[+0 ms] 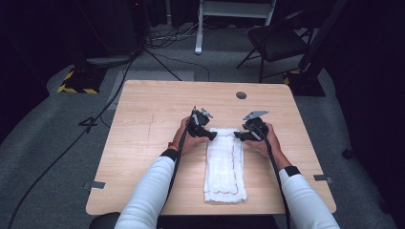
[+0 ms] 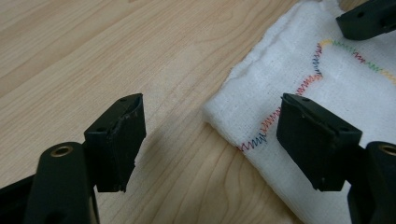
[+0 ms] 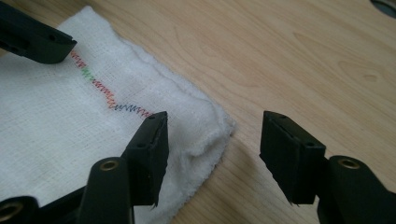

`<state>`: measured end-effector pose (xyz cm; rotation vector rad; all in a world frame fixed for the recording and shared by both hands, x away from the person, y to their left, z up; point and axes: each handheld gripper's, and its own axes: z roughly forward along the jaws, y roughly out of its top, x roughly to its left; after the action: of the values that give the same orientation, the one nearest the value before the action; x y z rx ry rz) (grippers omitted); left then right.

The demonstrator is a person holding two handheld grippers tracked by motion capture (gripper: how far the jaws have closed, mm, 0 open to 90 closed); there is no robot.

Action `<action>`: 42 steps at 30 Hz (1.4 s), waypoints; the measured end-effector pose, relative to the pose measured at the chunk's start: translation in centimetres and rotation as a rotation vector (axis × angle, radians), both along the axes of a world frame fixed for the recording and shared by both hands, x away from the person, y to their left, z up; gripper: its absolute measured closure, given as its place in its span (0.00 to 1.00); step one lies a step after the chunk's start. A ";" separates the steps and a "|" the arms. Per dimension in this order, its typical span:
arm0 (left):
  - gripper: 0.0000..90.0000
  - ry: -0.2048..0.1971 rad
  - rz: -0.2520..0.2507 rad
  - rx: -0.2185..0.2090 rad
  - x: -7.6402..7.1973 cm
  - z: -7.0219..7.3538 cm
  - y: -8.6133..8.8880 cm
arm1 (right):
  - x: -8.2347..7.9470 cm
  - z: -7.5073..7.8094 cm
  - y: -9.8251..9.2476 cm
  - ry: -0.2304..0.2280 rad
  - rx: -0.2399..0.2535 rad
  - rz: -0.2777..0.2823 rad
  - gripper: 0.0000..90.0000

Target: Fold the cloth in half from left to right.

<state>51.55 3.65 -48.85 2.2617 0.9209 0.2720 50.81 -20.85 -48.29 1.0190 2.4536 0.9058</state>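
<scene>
Here, folded white cloth [image 1: 224, 164], far corners between both open tools, apparently ungripped.

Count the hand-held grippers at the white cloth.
2. The left hand-held gripper is at the far left corner of the folded white woven cloth with multicoloured stitching; the right hand-held gripper is at its far right corner.

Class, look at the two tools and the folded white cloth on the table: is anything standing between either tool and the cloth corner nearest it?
Nothing visible does. The left tool and right tool each straddle a far corner of the white cloth with jaws open, only bare table beside them.
</scene>
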 end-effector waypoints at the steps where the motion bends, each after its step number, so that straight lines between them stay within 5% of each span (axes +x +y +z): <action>1: 0.27 0.005 0.003 0.001 0.0 -0.2 -0.1 | 0.2 -0.2 0.1 0.007 -0.004 0.001 0.47; 5: 0.26 0.016 -0.002 -0.017 0.4 -0.6 -0.1 | 0.8 -0.5 0.2 0.032 0.026 -0.009 0.47; 11: 0.31 0.004 -0.045 -0.017 0.3 -0.6 -0.1 | 1.2 -0.5 -0.2 0.090 0.072 0.027 0.62; 14: 0.50 0.014 -0.090 -0.029 0.2 -0.4 -0.1 | 1.0 -0.4 0.1 0.115 0.082 0.045 0.76; 20: 0.80 0.053 -0.125 -0.068 0.4 -0.4 0.0 | 0.9 -0.4 0.1 0.128 0.099 0.061 0.88; 29: 0.91 0.002 -0.095 -0.032 1.1 0.6 -0.4 | 0.8 0.5 0.6 0.022 0.048 0.051 0.92; 42: 0.91 -0.116 -0.093 -0.023 1.9 5.5 0.2 | 1.1 4.7 1.1 -0.152 0.049 0.034 0.92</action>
<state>53.47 3.88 -43.36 2.2348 0.7534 0.3455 51.88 -19.71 -43.62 0.8925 2.3392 1.0202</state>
